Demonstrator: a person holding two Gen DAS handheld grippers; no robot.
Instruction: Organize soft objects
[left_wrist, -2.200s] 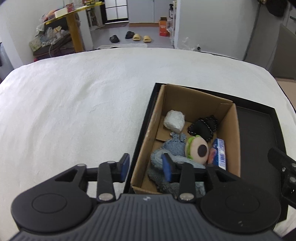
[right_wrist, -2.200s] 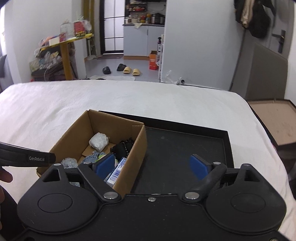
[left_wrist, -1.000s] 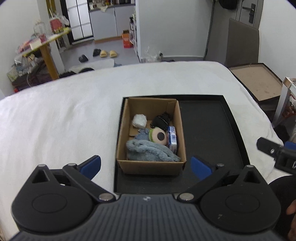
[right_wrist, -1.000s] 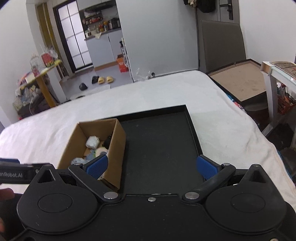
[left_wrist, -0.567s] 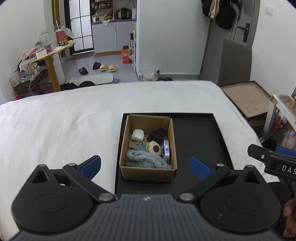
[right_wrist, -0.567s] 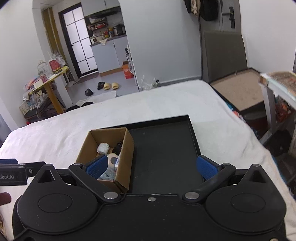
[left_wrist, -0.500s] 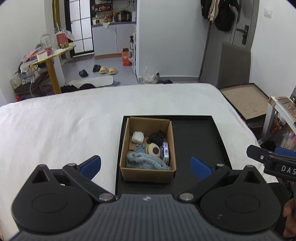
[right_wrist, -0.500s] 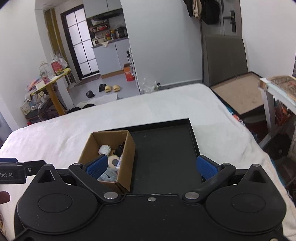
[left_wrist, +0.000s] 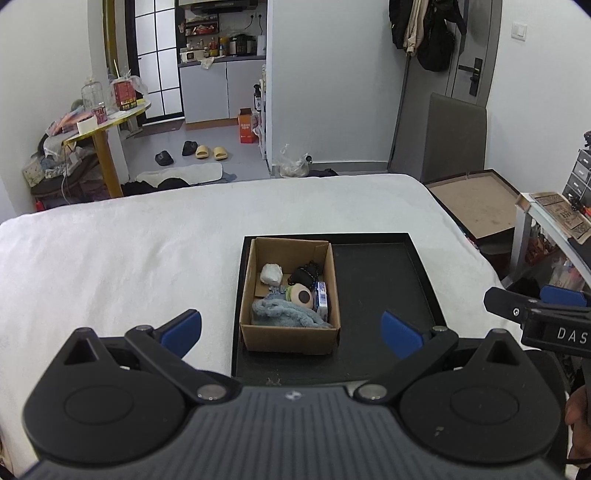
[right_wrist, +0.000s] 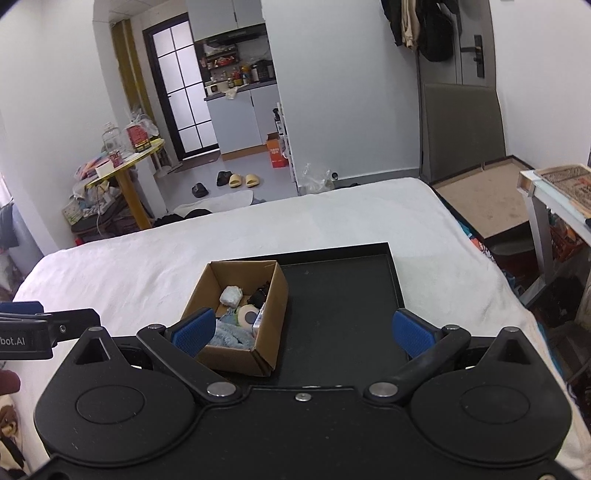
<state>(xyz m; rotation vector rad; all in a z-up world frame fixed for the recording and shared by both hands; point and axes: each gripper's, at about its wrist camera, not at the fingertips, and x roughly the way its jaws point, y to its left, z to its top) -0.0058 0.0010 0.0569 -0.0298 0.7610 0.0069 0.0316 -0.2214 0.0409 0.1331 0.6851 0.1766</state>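
An open cardboard box (left_wrist: 290, 338) (right_wrist: 275, 291) stands in the left half of a black tray (left_wrist: 373, 280) (right_wrist: 340, 295) on a white bed. Inside lie a blue-grey fuzzy cloth (left_wrist: 284, 314) (right_wrist: 229, 338), a round plush with a dark spot (left_wrist: 301, 294) (right_wrist: 248, 315), a white bundle (left_wrist: 271, 274) (right_wrist: 231, 295), a black soft item (left_wrist: 304, 275) (right_wrist: 257, 294) and a small blue-white carton (left_wrist: 322, 301). My left gripper (left_wrist: 291, 328) is open and empty, high above the box's near side. My right gripper (right_wrist: 301, 330) is open and empty, above the tray's near edge.
The white bed (left_wrist: 129, 251) spreads around the tray. A brown board (left_wrist: 476, 195) lies on the floor to the right, next to a shelf (right_wrist: 554, 195). A yellow table (left_wrist: 107, 122) and slippers (left_wrist: 210, 151) stand beyond the bed.
Both grippers have pulled up and back from the box, so it looks smaller and farther. The left gripper's jaws have opened wide. The fuzzy cloth stays in the box.
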